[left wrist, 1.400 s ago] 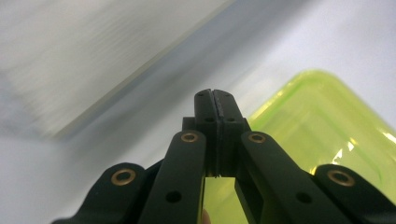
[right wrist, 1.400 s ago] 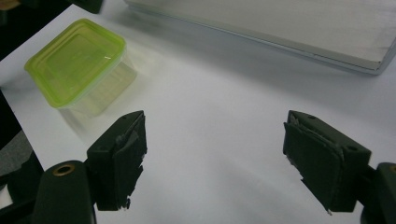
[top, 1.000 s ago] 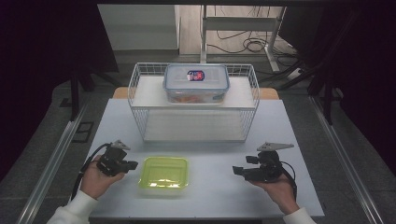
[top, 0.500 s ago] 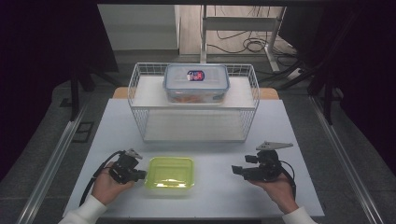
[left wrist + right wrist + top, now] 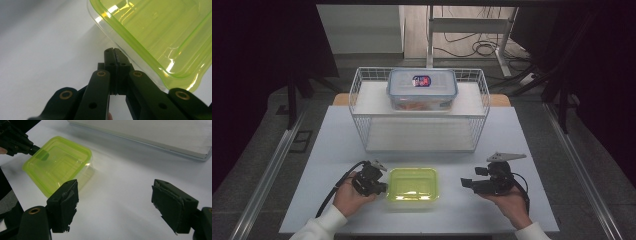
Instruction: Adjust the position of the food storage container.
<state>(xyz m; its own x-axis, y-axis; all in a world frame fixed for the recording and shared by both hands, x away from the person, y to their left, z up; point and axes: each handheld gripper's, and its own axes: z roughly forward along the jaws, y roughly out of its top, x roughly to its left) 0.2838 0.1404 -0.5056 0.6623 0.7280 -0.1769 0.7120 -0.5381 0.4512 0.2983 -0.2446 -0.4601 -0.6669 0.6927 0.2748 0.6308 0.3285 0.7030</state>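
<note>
A yellow-green see-through container lies on the white table near its front edge. My left gripper is shut with nothing between its jaws. Its tips rest against the container's left rim; in the left gripper view the closed tips sit right beside the rim of the container. My right gripper stands open a short way to the container's right and points at it. In the right gripper view its pads stand wide apart around bare table, with the container and the left gripper beyond.
A white wire basket stands at the middle back of the table. A clear lidded box with something orange inside sits on a white board on top of it. Bare table lies between the basket and the container.
My left gripper has moved right to the container's left rim, and the container has slid right with it. The right gripper has stayed where it was.
</note>
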